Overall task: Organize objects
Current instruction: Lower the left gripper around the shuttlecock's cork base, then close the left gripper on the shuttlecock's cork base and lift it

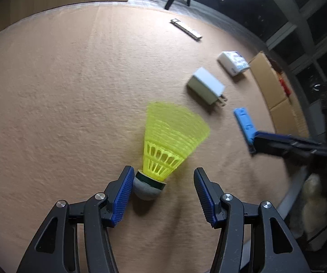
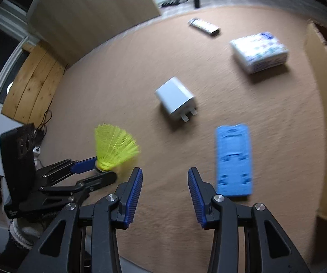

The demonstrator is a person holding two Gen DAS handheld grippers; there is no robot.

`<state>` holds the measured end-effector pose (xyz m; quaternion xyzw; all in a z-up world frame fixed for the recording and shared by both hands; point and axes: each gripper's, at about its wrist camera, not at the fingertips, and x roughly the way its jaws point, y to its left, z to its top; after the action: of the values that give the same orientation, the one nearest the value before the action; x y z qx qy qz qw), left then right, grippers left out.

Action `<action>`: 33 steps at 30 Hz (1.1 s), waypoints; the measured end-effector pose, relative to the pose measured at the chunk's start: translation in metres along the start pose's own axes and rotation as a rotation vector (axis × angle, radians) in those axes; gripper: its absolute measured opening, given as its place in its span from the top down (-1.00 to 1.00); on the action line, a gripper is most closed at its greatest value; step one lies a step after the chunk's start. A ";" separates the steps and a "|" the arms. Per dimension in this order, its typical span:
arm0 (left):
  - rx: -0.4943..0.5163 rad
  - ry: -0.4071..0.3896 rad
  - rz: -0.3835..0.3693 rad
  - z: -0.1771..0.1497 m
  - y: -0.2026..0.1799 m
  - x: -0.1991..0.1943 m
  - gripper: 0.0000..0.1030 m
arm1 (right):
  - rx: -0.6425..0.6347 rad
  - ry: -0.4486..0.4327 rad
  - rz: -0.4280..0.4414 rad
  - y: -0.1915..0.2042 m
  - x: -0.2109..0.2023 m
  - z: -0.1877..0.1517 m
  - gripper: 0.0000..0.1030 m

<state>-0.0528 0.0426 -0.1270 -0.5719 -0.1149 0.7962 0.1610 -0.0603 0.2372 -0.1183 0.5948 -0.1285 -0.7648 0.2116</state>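
in the left wrist view we see our left gripper (image 1: 162, 177) with its jaws spread apart over the tan bench (image 1: 68, 95), and the yellow shuttlecock (image 1: 168, 143) sits between them. its grey cork end touches the left blue pad, while the right pad stands clear of it, so nothing is clamped. the yellow skirt points away from us. beyond it lies a white charger (image 1: 205, 87) on its side with its prongs toward the right, and further off a small white packet (image 1: 232, 61) with blue print. a thin flat stick (image 1: 186, 29) lies near the far edge of the bench. to the right a blue plastic piece (image 1: 244, 122) rests on the bench, and just beside it the dark tip of the other tool comes in from the right edge. a cardboard box (image 1: 270, 86) stands along the right side. in the right wrist view our right gripper (image 2: 165, 175) hovers above the bench (image 2: 118, 79) with its jaws wide apart and holding nothing. the blue plastic piece (image 2: 233, 159) lies just beside its right finger. the charger (image 2: 175, 97) is further ahead, the packet (image 2: 258, 51) beyond it to the right, and the stick (image 2: 204, 26) near the far edge. at the left we see the left gripper (image 2: 99, 170) reaching in, with the shuttlecock (image 2: 115, 146) at its tips. the cardboard box (image 2: 322, 79) fills the right edge.
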 end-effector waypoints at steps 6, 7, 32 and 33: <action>0.026 -0.028 -0.020 -0.005 -0.003 -0.010 -0.13 | 0.041 0.023 0.086 0.010 0.017 0.006 0.24; 0.023 -0.027 -0.019 -0.005 0.001 -0.010 -0.13 | 0.048 0.019 0.088 0.010 0.017 0.006 0.24; 0.102 0.049 -0.080 -0.009 -0.021 0.012 -0.11 | 0.124 0.080 0.160 0.019 0.029 0.007 0.24; 0.098 0.046 -0.077 -0.009 -0.020 0.012 -0.11 | 0.116 0.077 0.153 0.021 0.028 0.007 0.24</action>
<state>-0.0457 0.0653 -0.1328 -0.5764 -0.0939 0.7809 0.2217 -0.0689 0.2051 -0.1308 0.6233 -0.2095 -0.7143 0.2394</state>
